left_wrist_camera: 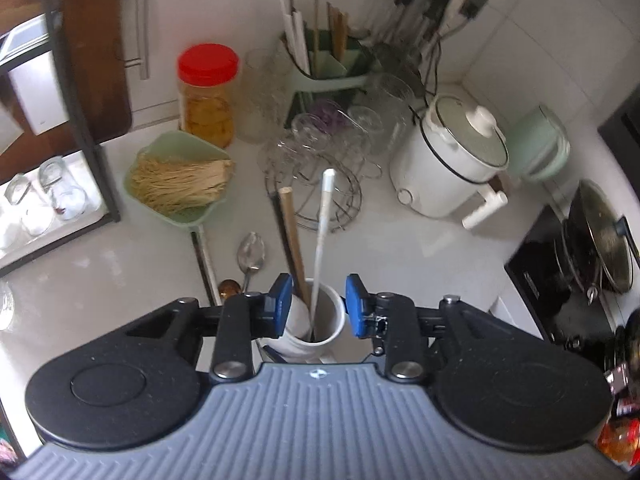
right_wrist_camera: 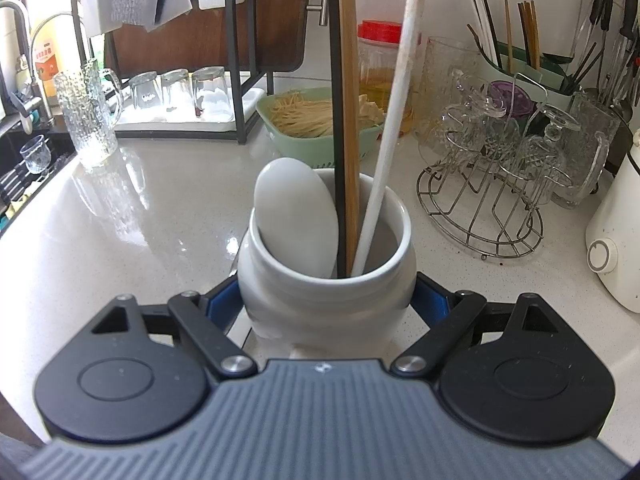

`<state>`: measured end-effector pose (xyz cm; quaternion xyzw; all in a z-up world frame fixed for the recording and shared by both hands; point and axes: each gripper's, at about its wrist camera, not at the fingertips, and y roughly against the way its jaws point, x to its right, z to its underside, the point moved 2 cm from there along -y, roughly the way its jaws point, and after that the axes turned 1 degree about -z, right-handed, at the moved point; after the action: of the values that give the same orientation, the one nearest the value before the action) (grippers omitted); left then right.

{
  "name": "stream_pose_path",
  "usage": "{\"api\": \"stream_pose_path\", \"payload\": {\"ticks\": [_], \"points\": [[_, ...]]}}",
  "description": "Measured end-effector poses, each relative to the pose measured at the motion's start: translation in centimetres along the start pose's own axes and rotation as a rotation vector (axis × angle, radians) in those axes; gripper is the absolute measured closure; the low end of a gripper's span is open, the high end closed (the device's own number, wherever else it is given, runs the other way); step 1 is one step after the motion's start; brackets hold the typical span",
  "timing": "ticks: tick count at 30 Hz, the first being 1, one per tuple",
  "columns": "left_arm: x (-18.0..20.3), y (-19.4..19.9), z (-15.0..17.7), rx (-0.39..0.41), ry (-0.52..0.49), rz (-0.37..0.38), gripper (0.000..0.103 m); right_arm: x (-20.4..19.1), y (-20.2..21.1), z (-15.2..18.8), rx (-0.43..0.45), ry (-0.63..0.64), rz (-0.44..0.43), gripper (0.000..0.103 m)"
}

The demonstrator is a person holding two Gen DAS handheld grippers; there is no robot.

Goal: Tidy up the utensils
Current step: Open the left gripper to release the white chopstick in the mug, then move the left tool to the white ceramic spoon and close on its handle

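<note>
Crock (right_wrist_camera: 324, 280): my right gripper (right_wrist_camera: 326, 300) clamps it; holds chopsticks (right_wrist_camera: 348, 120) and a spatula. Left gripper (left_wrist_camera: 318, 306) spread, empty. Spoon (left_wrist_camera: 251, 254) remains on worktop (left_wrist_camera: 120, 280).

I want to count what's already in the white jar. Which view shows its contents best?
The right wrist view: the white jar fills the centre, mouth open to view. In the left wrist view the jar sits partly behind the left gripper.

chopsticks (right_wrist_camera: 346, 80) tops cut off, jar (right_wrist_camera: 326, 280) base hidden
</note>
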<state>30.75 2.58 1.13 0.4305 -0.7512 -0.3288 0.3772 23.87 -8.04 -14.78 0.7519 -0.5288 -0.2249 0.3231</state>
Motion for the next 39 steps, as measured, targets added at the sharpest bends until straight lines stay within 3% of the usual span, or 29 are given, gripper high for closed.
{"api": "stream_pose_path", "payload": {"ticks": [9,16,31,39], "points": [[-4.2,1.4,3.4,0.114,0.131,-0.081,0.069,1.2,0.0,0.0,0.014,0.001,0.006,0.012],[-5.5,-0.8,6.6,0.134,0.187,-0.11,0.069,3.5,0.1,0.2,0.006,-0.006,0.005,0.013],[-6.0,-13.2,10.3,-0.036,0.196,-0.164,0.069,6.1,1.6,1.3,-0.034,0.019,-0.038,0.013],[-5.5,-16.9,10.6,-0.095,0.188,-0.199,0.069,6.4,2.3,1.7,-0.055,0.04,-0.065,0.013]]}}
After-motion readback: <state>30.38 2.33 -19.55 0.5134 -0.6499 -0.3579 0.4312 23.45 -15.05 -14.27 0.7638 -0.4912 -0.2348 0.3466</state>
